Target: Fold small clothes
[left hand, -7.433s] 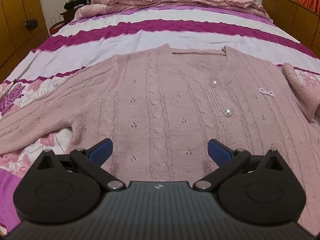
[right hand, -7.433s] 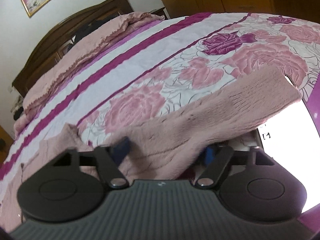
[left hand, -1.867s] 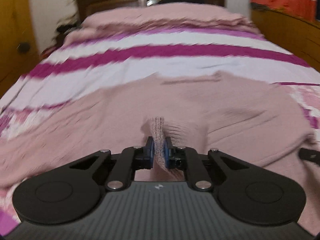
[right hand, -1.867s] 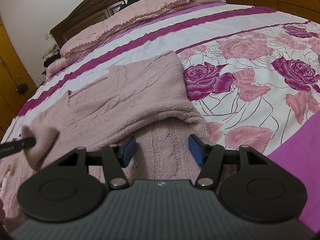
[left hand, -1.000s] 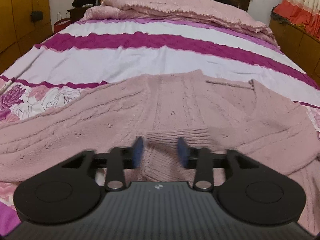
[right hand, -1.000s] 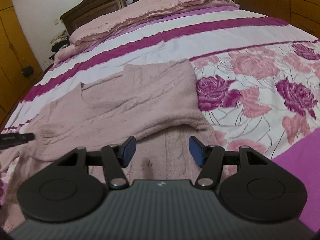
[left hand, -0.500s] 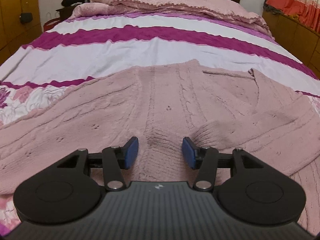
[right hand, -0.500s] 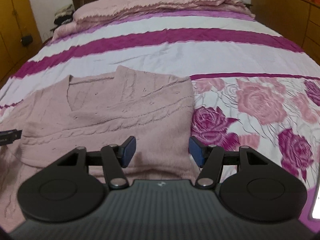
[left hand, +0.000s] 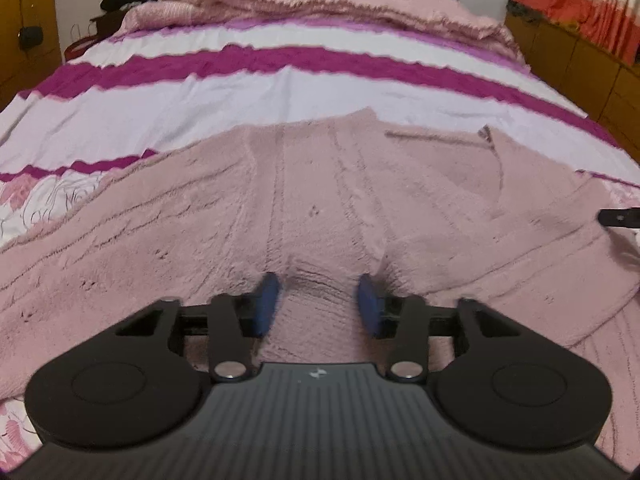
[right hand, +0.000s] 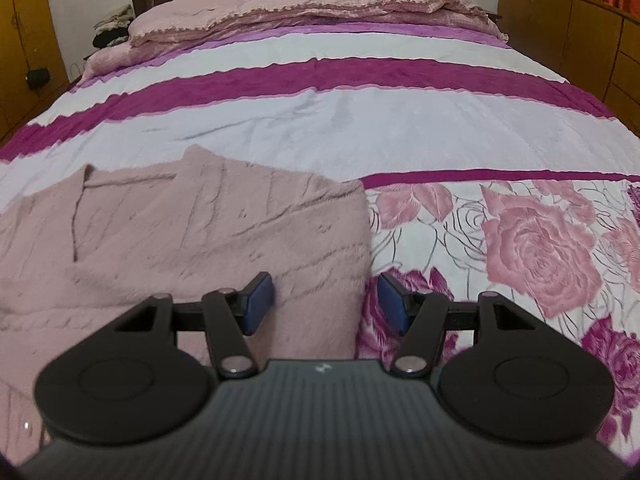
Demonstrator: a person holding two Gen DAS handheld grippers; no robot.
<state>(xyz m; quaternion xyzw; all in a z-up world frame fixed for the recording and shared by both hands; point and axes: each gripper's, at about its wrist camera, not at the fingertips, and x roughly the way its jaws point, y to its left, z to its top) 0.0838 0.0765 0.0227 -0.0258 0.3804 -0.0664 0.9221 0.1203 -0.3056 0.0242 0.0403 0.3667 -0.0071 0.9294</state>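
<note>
A pink knitted cardigan (left hand: 320,200) lies flat on the bed, its right sleeve folded across the body with the ribbed cuff (left hand: 320,284) in the middle. My left gripper (left hand: 318,304) is open and empty, its blue pads either side of that cuff. In the right wrist view the cardigan (right hand: 200,232) fills the left half. My right gripper (right hand: 326,304) is open and empty over the cardigan's right folded edge. Its tip shows at the right edge of the left wrist view (left hand: 618,216).
The bed cover (right hand: 360,120) has white and magenta stripes further up and pink roses (right hand: 536,248) to the right of the cardigan. A pink quilt (right hand: 312,0) lies at the headboard. Wooden cabinets (left hand: 580,64) stand along the right, wardrobes on the left.
My left gripper let go of the sleeve cuff, opened and now sits low over it. My right gripper has swung right to the cardigan's right edge, still open.
</note>
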